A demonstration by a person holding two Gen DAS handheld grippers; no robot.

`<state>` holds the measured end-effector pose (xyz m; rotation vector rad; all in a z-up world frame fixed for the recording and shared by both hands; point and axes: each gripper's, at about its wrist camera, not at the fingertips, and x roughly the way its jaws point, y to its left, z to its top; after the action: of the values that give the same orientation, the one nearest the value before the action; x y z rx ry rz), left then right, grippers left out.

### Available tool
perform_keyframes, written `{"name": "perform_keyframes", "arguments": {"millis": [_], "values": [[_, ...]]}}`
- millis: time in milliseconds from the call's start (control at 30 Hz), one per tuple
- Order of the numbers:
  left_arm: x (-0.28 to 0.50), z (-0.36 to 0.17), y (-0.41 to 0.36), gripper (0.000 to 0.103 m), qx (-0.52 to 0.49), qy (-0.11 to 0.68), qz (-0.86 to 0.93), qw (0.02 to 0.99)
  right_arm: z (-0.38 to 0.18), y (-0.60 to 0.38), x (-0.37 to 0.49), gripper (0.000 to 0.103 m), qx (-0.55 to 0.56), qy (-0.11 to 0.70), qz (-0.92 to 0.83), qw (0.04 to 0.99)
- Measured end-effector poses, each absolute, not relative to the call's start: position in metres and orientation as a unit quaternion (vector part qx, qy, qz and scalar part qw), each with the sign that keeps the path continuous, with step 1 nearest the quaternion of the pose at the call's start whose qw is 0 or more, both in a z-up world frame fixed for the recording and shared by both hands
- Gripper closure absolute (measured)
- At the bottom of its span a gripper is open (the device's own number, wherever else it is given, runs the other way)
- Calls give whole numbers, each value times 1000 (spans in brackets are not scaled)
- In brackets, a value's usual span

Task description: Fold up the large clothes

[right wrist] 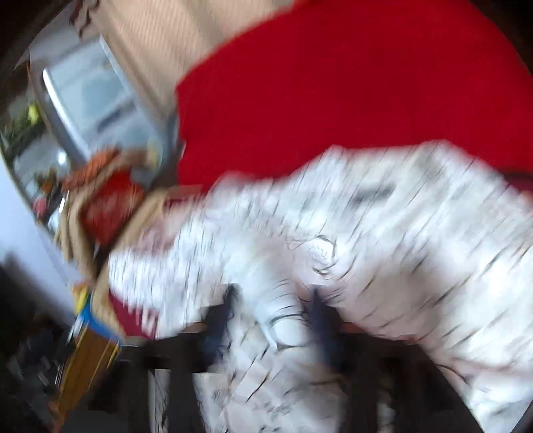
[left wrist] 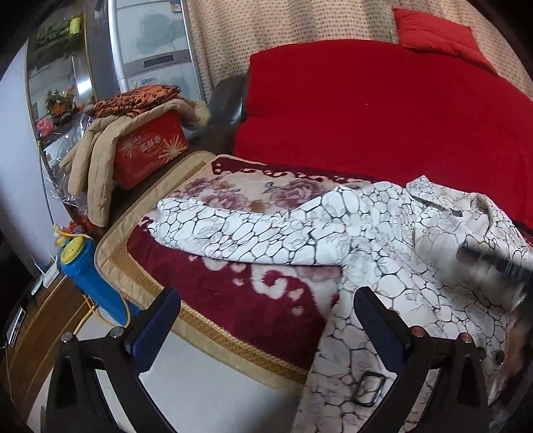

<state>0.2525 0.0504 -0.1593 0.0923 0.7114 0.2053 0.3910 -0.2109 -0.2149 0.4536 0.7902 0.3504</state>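
- Garment (left wrist: 383, 239): white, with a black crackle of vein-like lines; in the blurred right view (right wrist: 366, 233) it shows as white with dark streaks.
- Blanket (left wrist: 233, 299): dark red and cream, mauve roses, tan woven border.
- Sofa cover (left wrist: 366, 110): plain bright red, centre and right.
- Cushion (left wrist: 436, 33): red, upper right.
- Box (left wrist: 150, 150): red, with pale starburst print.
- Coat (left wrist: 96, 156): beige, quilted, left.
- Folded cloth (left wrist: 140, 100): orange with black pattern.
- Bottle (left wrist: 93, 273): blue, yellow cap, lower left.
- Curtain (left wrist: 266, 26): beige, dotted, top.
- Finger pads (left wrist: 153, 329): dark blue.

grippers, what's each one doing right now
Left gripper: open, holding nothing, above the blanket edge.
Right gripper: shut on the white coat; view is blurred.
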Motion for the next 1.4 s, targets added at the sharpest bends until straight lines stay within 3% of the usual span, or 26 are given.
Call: {"name": "perform_keyframes", "arguments": {"millis": [100,333,467,533,633,800,900,967,1033,1067,1400], "values": [[255,-160,50,0,40,351,86,932,-244,-200,385,28,217,413,204,861],[286,-153,24,0,1,379,-16,925,-212,-273,343,28,270,315,170,894],[302,-159,64,0,-87,396,6,914,-227,-312,340,29,283,331,101,894],[303,-168,86,0,-105,404,30,908,-247,-318,347,41,271,374,72,884],[306,-185,130,0,-125,422,75,895,-252,-314,345,45,258,369,63,891],[314,-194,205,0,-185,411,104,886,-224,-318,334,44,300,324,108,891],[336,-203,246,0,-219,404,113,881,-212,-306,321,34,290,298,124,901],[358,-212,270,6,-237,404,113,876,-208,-301,315,34,287,297,131,901],[377,-221,292,24,-258,410,116,867,-212,-293,313,34,285,300,136,900],[389,-228,309,27,-279,409,115,861,-213,-290,311,34,285,304,137,899],[445,-268,363,28,-387,392,95,829,-213,-279,307,34,265,311,138,902]]}}
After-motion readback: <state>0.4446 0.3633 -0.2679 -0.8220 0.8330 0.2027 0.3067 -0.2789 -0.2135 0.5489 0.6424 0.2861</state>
